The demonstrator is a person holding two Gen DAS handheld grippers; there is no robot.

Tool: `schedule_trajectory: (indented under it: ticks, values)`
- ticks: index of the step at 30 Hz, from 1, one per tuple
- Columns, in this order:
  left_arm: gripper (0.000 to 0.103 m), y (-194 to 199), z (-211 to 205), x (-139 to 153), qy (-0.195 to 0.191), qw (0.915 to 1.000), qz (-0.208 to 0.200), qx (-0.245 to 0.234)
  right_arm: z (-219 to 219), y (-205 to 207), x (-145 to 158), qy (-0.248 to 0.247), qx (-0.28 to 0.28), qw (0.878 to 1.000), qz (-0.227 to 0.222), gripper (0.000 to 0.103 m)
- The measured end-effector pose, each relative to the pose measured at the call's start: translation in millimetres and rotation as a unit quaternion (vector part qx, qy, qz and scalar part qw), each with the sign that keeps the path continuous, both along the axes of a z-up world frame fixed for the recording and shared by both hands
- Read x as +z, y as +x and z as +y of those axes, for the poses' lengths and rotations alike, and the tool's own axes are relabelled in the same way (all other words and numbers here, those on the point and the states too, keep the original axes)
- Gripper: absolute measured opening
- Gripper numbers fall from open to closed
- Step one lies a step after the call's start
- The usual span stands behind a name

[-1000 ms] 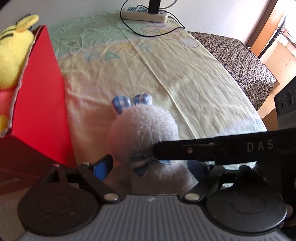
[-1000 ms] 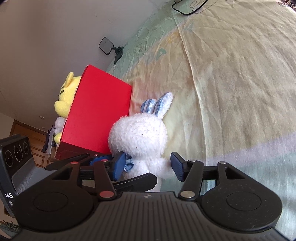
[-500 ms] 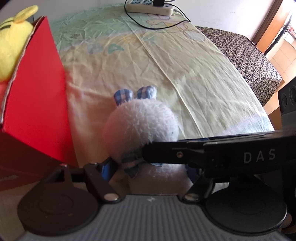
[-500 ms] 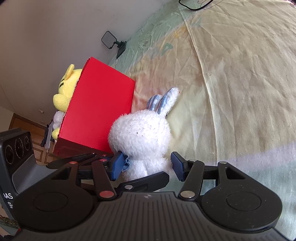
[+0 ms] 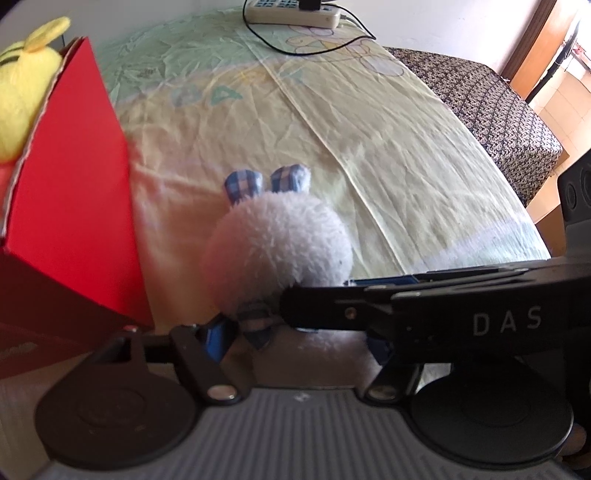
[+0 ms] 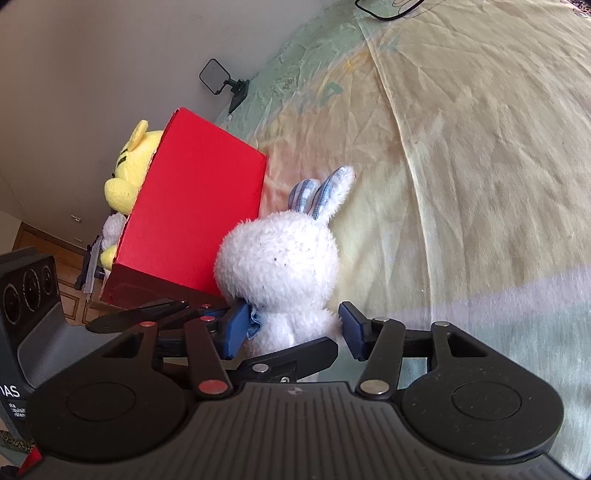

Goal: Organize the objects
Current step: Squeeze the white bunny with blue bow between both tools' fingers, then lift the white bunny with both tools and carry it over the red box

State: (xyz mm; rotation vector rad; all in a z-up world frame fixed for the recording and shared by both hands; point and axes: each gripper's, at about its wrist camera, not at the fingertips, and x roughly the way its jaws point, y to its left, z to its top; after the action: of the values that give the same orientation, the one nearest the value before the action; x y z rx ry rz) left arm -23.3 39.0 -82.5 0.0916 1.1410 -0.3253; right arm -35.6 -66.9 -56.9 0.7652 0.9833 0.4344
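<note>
The red cardboard box [image 6: 192, 206] holds a yellow plush toy [image 6: 127, 173]; the rest inside is hidden. Beside it on the pale bedsheet [image 6: 480, 166], the white fluffy rabbit toy [image 6: 280, 266] sits between both claws: left gripper [image 5: 295, 341] has been closing, right gripper [image 6: 291, 330] too, contact unclear

Bed [image 5: 388, 155]: plush rabbit [image 5: 277, 254], red box [image 5: 70, 206], power strip [image 5: 295, 11]

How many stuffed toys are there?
2 for certain: a fluffy white plush rabbit on the bedsheet, and a yellow plush toy in the red cardboard box. More may be hidden inside.
</note>
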Motion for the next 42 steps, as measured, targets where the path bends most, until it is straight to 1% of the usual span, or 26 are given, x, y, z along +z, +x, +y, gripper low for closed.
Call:
schedule_trajectory:
  ticks: [7,14,18,23,28,34,38,42]
  values:
    - [0.064,-7,-3,4,0.002,0.9999,-0.004,-0.009,-2,-6,3,0.003,-0.008,1.0,0.009,0.052]
    - [0.062,-10,-3,7,0.002,0.9998,-0.007,-0.016,2,-11,7,-0.007,-0.013,1.0,0.006,0.048]
    - [0.06,-16,-3,12,-0.001,0.9994,-0.009,-0.034,7,-15,12,-0.009,-0.019,1.0,0.007,0.045]
    - [0.059,-21,5,13,-0.009,0.9984,-0.008,-0.055,17,-23,18,-0.028,-0.033,0.999,0.002,0.043]
    - [0.059,-28,22,22,-0.028,0.996,-0.01,-0.084,29,-35,28,-0.033,-0.054,0.998,-0.002,0.041]
    - [0.059,-39,52,28,-0.074,0.991,0.009,-0.112,50,-50,35,-0.037,-0.069,0.997,0.0,0.041]
    - [0.059,-51,65,33,-0.08,0.9876,0.007,-0.135,66,-60,43,-0.044,-0.072,0.996,-0.003,0.041]
    - [0.058,-60,83,42,-0.091,0.9839,-0.002,-0.154,83,-69,56,-0.055,-0.072,0.996,-0.017,0.041]
